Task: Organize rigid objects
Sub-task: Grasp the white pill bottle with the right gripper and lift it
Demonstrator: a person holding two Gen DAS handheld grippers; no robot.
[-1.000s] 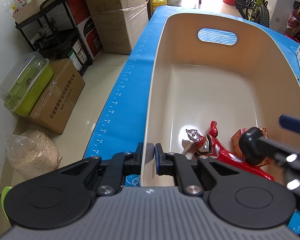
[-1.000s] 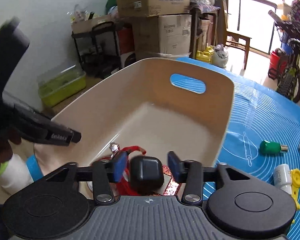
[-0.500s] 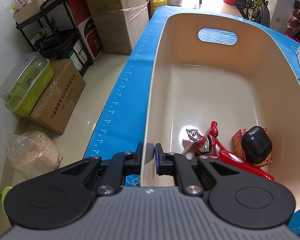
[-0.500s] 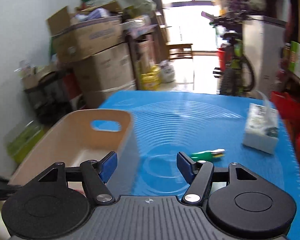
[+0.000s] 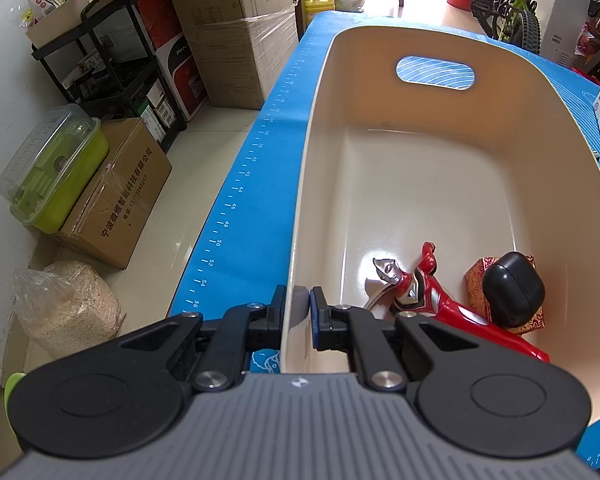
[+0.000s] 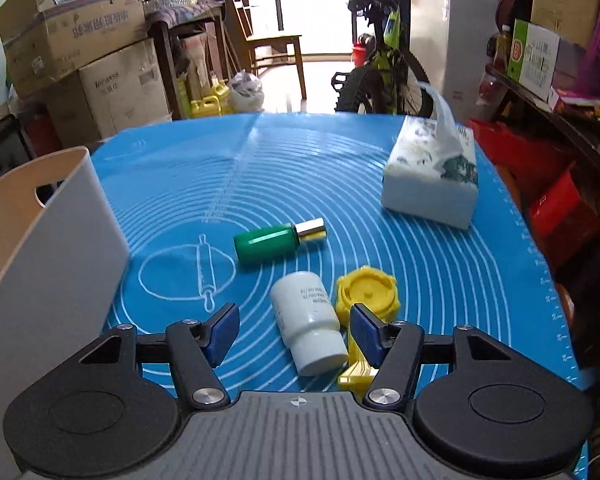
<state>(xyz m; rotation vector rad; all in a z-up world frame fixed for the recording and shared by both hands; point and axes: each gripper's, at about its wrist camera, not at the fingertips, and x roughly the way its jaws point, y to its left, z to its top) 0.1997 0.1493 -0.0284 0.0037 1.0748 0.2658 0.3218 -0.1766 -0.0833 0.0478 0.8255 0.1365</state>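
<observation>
The left gripper [image 5: 298,306] clamps the beige bin's [image 5: 452,184] near rim, apparently to steady it with the red hero figure [image 5: 420,296] and black earbud case [image 5: 514,290] inside, while the right gripper [image 6: 294,330], jaws apart, hovers over the white bottle [image 6: 310,322] on the blue mat [image 6: 300,184].

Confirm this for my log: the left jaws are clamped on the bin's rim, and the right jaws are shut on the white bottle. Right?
Not quite. The left gripper is clamped on the bin rim, but the right gripper is open. The right wrist view shows its jaws spread wide, with the white bottle lying on the mat between them, not gripped.
</observation>
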